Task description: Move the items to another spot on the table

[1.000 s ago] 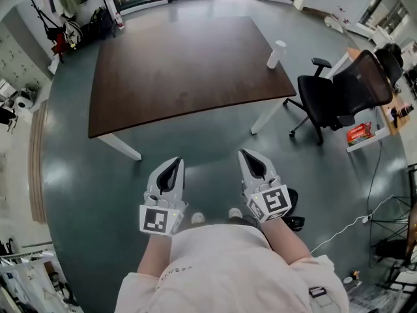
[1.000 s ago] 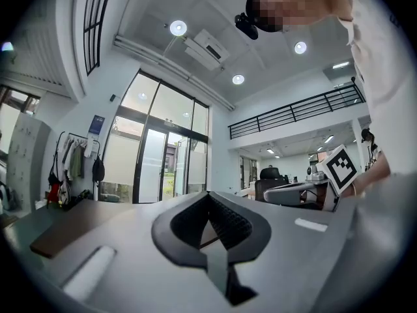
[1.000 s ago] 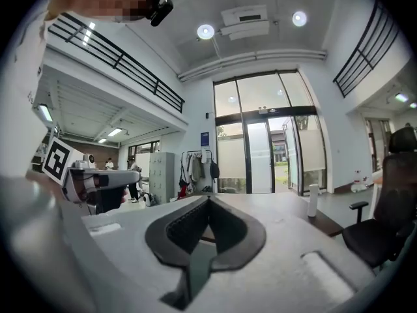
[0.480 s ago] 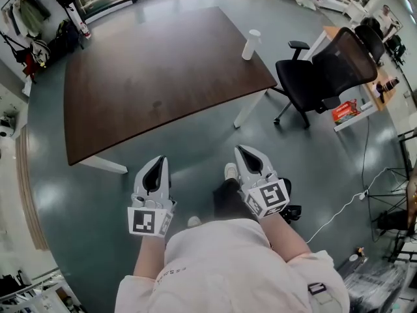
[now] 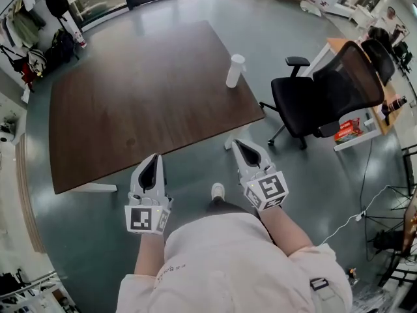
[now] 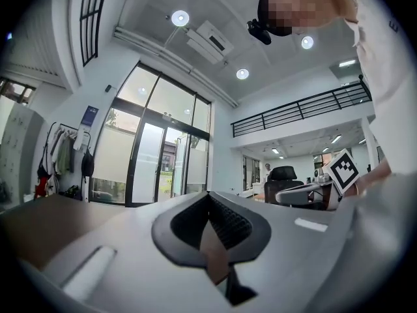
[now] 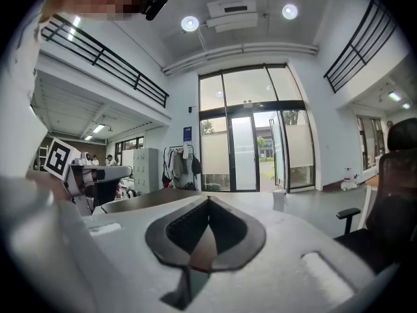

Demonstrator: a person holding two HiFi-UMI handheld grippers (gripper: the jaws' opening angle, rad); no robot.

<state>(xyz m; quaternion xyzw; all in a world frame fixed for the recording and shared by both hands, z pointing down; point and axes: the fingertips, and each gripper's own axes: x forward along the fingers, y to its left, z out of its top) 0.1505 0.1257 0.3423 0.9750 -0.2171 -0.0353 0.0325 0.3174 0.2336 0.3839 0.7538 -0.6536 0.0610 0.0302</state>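
Note:
A white cylinder-shaped cup (image 5: 235, 70) stands upright near the right edge of the dark brown table (image 5: 130, 103); in the right gripper view the cup (image 7: 279, 199) shows small, far ahead. My left gripper (image 5: 154, 158) hangs over the floor just short of the table's near edge, jaws closed and empty. My right gripper (image 5: 239, 144) is level with it beside the table's near right corner, also closed on nothing. The left gripper view shows my left gripper (image 6: 208, 195) with its tips together; the right gripper view shows the same for my right gripper (image 7: 208, 201).
A black office chair (image 5: 319, 93) stands right of the table, beside a wooden desk (image 5: 365, 64) with small items. A coat rack (image 5: 29, 18) and bags are at the far left, glass doors behind. A white cable (image 5: 345, 223) runs across the grey floor at right.
The person has stepped toward the table: it and the cup sit lower and nearer in the head view. Both grippers stay shut and empty in front of the body.

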